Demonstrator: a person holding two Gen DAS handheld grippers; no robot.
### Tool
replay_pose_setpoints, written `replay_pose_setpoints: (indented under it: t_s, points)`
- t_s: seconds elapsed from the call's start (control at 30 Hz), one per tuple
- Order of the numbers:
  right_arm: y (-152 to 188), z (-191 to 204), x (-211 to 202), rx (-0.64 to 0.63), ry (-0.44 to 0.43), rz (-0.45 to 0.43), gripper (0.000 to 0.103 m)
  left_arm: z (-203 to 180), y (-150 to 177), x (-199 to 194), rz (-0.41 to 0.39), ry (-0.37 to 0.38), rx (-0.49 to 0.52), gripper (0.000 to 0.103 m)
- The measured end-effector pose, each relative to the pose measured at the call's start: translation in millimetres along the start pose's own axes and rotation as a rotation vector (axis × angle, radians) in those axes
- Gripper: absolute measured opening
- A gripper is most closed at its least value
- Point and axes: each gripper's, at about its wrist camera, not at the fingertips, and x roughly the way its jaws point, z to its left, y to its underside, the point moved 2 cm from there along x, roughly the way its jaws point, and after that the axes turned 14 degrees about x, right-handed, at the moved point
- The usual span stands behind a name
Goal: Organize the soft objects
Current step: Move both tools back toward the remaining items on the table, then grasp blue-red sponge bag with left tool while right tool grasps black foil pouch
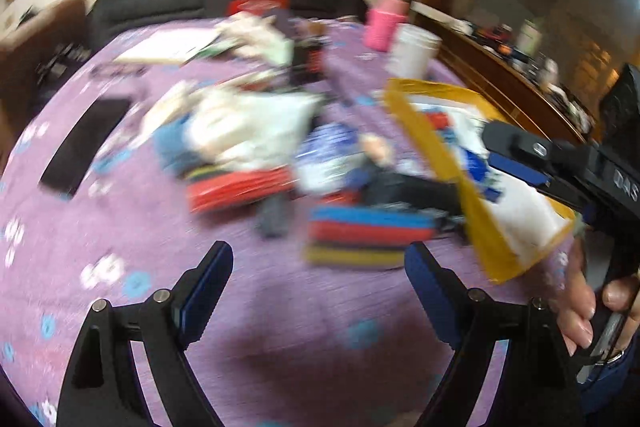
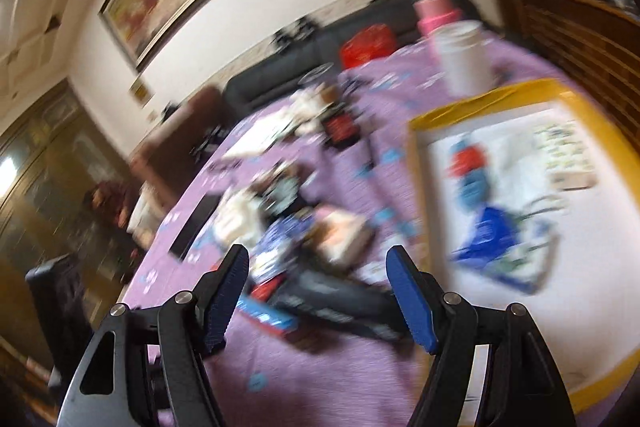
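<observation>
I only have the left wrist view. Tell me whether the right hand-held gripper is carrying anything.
Observer: No. The right hand-held gripper has its jaws wide apart, with nothing between the pads.
Operator: Say what lies ahead of it.
Observer: A dark garment on the purple cloth shows between its fingers, apart from both of them.
Operator: Describe the far side of the yellow-rimmed box.
Observer: In the yellow-rimmed box, beyond the blue item, a pale printed card lies on the white floor. It is too blurred to read.
</observation>
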Motion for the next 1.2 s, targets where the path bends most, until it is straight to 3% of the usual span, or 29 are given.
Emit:
replay_pose_setpoints:
  t_s: [0.13, 0.33, 0.4, 0.43, 0.5, 0.57, 0.63, 0.7, 0.77, 0.9, 0.97, 1.07, 1.13, 1.2]
  points:
    - [9, 7, 30, -0.029, 0.053, 0.049, 0.076, 34, 19, -3, 0.008, -0.01, -0.079, 0.087]
    - [43, 26, 50, -0.049, 0.054, 0.127, 0.076, 68, 34, -14, -0.009, -0.04, -0.128, 0.087]
    - [69, 44, 56, -0.075, -0.04, 0.242, 0.077, 76, 36, -16, -0.01, -0.047, -0.143, 0.087]
    - [81, 54, 59, -0.069, -0.148, 0.335, 0.077, 82, 38, -18, -0.01, -0.049, -0.153, 0.087]
    - [89, 63, 58, -0.069, -0.244, 0.397, 0.077, 90, 41, -21, -0.012, -0.052, -0.174, 0.087]
    - [77, 66, 47, -0.137, -0.197, 0.298, 0.077, 94, 43, -24, -0.011, -0.047, -0.181, 0.087]
    - [56, 65, 36, -0.26, -0.058, 0.164, 0.082, 96, 45, -28, -0.014, -0.047, -0.181, 0.087]
    - [39, 59, 37, -0.357, 0.066, 0.113, 0.086, 97, 46, -31, -0.02, -0.056, -0.179, 0.087]
    - [22, 44, 44, -0.366, 0.176, 0.083, 0.086, 99, 48, -32, -0.022, -0.056, -0.187, 0.087]
    - [4, 12, 78, -0.254, 0.179, 0.241, 0.086, 101, 50, -31, -0.019, -0.051, -0.199, 0.087]
    - [12, 8, 89, -0.251, 0.187, 0.301, 0.086, 101, 50, -32, -0.016, -0.058, -0.191, 0.087]
    - [45, 22, 86, -0.253, 0.096, 0.398, 0.086, 101, 50, -35, -0.017, -0.07, -0.176, 0.087]
    - [64, 39, 78, -0.29, 0.05, 0.414, 0.086, 101, 49, -35, -0.013, -0.066, -0.172, 0.087]
    - [73, 50, 72, -0.36, 0.079, 0.376, 0.086, 101, 49, -35, -0.01, -0.056, -0.177, 0.087]
